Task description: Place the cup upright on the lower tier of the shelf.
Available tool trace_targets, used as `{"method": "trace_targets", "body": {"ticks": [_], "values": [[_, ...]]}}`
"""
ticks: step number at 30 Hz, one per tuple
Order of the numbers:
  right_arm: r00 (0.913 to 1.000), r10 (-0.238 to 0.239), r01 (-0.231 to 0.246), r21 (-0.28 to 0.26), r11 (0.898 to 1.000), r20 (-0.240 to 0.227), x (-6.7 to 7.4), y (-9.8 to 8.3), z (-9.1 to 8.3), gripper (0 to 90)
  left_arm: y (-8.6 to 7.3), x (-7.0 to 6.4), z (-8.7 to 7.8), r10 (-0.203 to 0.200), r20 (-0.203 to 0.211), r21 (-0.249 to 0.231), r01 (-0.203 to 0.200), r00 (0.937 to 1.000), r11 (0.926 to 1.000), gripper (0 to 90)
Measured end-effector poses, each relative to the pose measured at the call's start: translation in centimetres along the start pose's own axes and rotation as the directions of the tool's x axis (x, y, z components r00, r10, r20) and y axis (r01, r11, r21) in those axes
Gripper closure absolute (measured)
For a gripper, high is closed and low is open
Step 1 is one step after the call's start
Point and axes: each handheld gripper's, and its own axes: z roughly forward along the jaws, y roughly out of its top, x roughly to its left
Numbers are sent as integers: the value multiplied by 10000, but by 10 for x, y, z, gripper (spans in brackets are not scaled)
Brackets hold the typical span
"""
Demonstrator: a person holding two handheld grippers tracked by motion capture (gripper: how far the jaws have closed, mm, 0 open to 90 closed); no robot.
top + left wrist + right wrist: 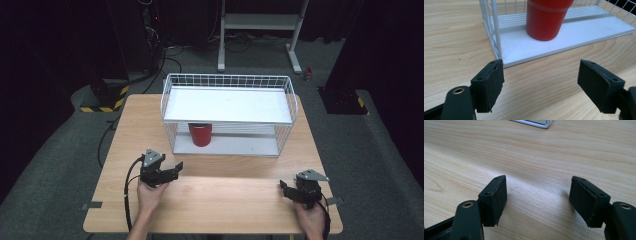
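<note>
The red plastic cup (200, 134) stood on the lower white tray of the white wire shelf rack (228, 80), its top hidden under the upper shelf. The left gripper (175, 169) gaped empty just before it; the right gripper (283, 187) sat open on the wooden table (225, 200).

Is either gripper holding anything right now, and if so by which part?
Nothing is held. The left gripper and right gripper are open and empty; the red cup stands untouched.

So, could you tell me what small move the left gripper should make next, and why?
Probably ease the left gripper forward toward the red cup. Its jaws stand open with nothing between them, and the cup sits upright on the lower shelf of the white wire rack, straight ahead.
</note>
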Motion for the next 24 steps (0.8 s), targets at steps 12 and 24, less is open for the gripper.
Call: {"method": "trace_targets", "body": {"ticks": [12,24], "values": [[10000,4,-4,2,10000,0,0,0,0,304,-16,11,-9,-277,-246,89,279,9993,9996,207],[10000,3,-3,1,10000,1,0,0,0,304,-33,21,-14,-400,-706,412,430,9967,9982,200]]}}
